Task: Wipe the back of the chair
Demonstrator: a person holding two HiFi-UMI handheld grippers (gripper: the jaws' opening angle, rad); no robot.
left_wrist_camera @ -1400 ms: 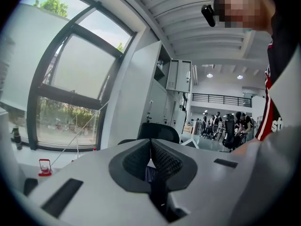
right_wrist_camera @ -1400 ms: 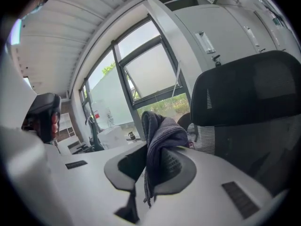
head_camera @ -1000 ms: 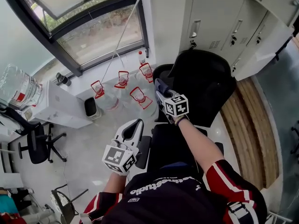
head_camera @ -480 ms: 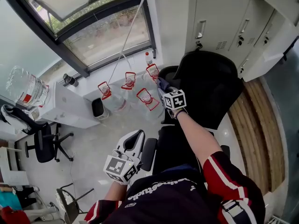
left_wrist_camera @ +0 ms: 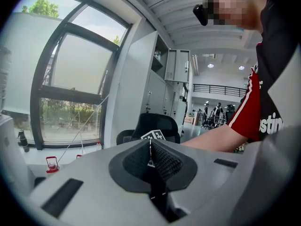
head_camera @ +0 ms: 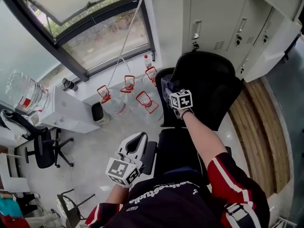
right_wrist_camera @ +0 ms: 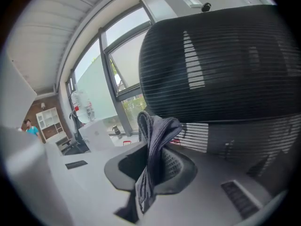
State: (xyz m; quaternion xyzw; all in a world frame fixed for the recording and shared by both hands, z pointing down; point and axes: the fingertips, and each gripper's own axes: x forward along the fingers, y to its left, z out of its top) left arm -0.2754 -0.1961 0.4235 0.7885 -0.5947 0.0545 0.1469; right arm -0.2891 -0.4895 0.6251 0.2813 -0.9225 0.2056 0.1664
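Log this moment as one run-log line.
left tongs: shut, empty | right tongs: shut on cloth | cloth: close to chair back, contact unclear

A dark-framed glass window [head_camera: 95,34] fills the head view from ten to twelve o'clock. Below it, several clear plastic water jugs with red handles [head_camera: 124,85] stand on the pale floor, with a small black bin [head_camera: 97,112] just beside them at their nine o'clock. White metal lockers [head_camera: 228,13] line one o'clock. A spare black swivel chair [head_camera: 40,148] stands at eight o'clock, near a white table [head_camera: 66,112]. Brown wooden planking [head_camera: 259,127] runs along three o'clock.
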